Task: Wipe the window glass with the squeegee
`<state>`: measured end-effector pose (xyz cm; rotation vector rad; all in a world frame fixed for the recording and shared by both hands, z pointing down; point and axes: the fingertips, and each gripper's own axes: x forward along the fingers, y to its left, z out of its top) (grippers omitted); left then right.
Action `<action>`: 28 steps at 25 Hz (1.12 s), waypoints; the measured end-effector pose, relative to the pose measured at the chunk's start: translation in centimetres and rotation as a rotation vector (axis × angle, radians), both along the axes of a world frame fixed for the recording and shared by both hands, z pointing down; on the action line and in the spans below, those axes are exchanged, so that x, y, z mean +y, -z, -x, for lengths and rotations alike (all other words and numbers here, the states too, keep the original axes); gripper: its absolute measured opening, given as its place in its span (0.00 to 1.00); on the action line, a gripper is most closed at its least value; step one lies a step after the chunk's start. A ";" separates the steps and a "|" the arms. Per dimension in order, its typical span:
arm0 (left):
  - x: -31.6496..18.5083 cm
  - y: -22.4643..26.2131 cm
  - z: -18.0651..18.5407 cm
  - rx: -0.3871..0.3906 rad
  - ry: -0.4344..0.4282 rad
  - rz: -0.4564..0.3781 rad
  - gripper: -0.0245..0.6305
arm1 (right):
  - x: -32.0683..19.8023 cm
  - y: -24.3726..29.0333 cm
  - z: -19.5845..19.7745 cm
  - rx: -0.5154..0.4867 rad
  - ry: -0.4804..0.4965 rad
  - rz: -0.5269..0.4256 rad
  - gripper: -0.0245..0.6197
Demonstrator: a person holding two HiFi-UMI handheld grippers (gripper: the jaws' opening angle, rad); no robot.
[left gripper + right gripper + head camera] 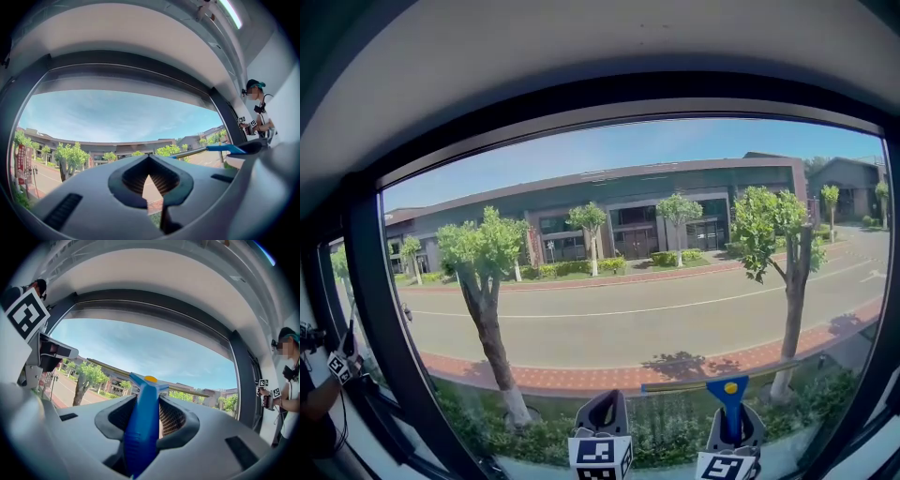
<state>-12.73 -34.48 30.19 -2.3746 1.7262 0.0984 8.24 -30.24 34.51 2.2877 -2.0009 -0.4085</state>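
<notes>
blue squeegee (729,397), yellow dot

Indoor room facing a street. Dark frame (370,309) holds a large window glass (675,159); beyond it, road (628,323) at 6 o'clock, trees (483,248), long building (609,202) at 12 o'clock.

Free room across window glass (628,234), dark frame (380,309) around.

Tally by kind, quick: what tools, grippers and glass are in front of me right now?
Blue-handled squeegee: 1, clamped in the right gripper
Grey two-jaw grippers: 2, the left gripper shut on nothing
Dark-framed window glass: 1
Total: 4
</notes>
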 end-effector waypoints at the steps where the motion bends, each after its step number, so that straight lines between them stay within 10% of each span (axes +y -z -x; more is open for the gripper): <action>1: -0.3 0.3 0.6 -0.004 0.001 -0.009 0.04 | -0.1 0.3 0.2 -0.003 -0.001 -0.003 0.26; 28: -2.0 22.2 1.4 -0.063 -0.139 -0.340 0.04 | -2.3 26.1 4.0 -0.005 -0.005 -0.306 0.26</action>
